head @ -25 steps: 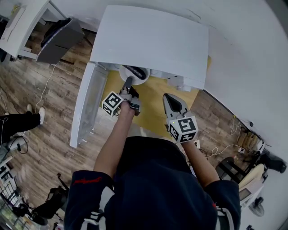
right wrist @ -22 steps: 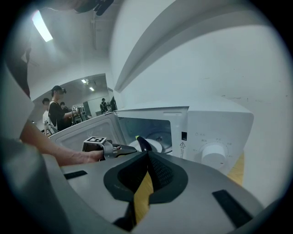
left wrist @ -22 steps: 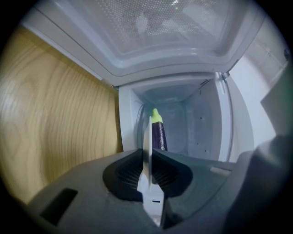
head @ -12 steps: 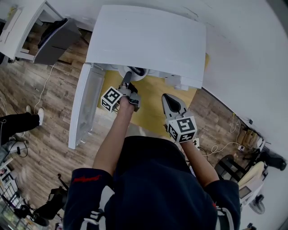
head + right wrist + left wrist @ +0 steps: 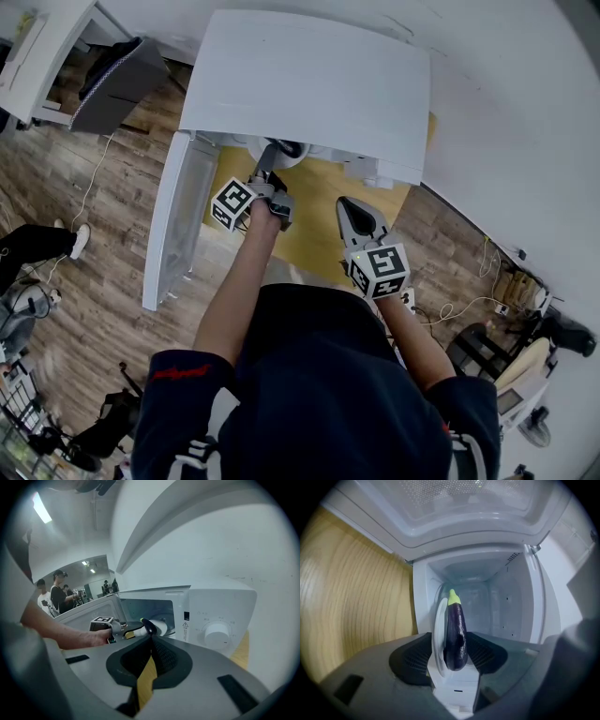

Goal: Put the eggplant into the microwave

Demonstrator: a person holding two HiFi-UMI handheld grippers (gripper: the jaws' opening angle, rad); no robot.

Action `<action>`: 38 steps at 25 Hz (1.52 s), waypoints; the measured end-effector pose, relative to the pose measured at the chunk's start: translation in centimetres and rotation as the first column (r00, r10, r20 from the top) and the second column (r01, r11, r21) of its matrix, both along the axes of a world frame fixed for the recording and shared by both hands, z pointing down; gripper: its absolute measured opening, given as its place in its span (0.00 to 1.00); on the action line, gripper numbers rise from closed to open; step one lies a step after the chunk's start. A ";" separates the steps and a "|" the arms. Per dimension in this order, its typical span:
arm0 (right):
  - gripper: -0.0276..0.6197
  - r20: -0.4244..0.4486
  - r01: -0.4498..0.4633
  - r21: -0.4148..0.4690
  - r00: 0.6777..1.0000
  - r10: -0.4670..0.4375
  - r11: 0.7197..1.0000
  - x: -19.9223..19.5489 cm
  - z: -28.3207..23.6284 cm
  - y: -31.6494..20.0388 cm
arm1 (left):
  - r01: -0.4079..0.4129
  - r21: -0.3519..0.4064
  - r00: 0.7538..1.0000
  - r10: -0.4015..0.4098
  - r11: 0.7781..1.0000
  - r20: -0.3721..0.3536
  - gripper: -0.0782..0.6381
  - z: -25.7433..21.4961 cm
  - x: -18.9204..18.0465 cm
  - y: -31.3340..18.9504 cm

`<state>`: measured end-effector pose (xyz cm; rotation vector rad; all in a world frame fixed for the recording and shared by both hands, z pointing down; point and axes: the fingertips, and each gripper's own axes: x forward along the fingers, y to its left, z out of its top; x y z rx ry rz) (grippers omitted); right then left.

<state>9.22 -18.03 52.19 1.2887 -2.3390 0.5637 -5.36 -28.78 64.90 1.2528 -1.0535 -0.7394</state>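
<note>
Eggplant [image 5: 455,632] lies on the plate [image 5: 437,620] inside the microwave [image 5: 520,597], between the jaws of the left gripper [image 5: 452,645], which have just been opening (pads look clear of it). Remaining, likely: back out and close the door [image 5: 178,225] at 9 o'clock. Right gripper [image 5: 151,641] waits with jaws together.

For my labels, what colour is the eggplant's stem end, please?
The eggplant has a yellow-green tip, clearest in the left gripper view.

eggplant [image 5: 455,630]: glossy smooth skin | microwave [image 5: 309,84]: smooth white casing | tabletop [image 5: 351,597]: pale wood grain

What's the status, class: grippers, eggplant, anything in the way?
On left gripper, jaws have just been opening, eggplant between them. It lies on plate in microwave. Idle right gripper shut, empty. Its door open, nothing blocking.
</note>
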 end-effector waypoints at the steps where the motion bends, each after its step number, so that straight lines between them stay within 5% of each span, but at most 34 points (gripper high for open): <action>1: 0.06 0.000 0.000 -0.001 1.000 0.000 1.000 0.0 0.0 0.0 | -0.001 0.000 1.000 0.001 1.000 0.000 0.43 0.0 0.0 -0.1; 14: 0.06 0.002 0.003 -0.012 1.000 -0.003 1.000 -0.2 0.4 0.2 | -0.014 0.002 1.000 0.014 1.000 0.028 0.55 -0.1 0.4 -0.6; 29: 0.06 0.023 0.022 -0.003 1.000 -0.022 1.000 -0.8 0.1 0.5 | -0.138 0.022 0.985 0.135 0.990 0.111 0.58 -0.5 -0.3 4.0; 33: 0.06 0.030 0.028 -0.002 0.999 -0.028 1.000 -1.1 0.0 0.6 | -0.179 -0.002 0.968 0.176 0.984 0.181 0.50 -0.4 -0.6 5.5; 38: 0.06 0.042 0.030 -0.001 0.999 -0.030 1.000 -1.2 -0.2 0.6 | -0.193 0.021 0.954 0.182 0.981 0.240 0.22 -1.5 -1.4 6.4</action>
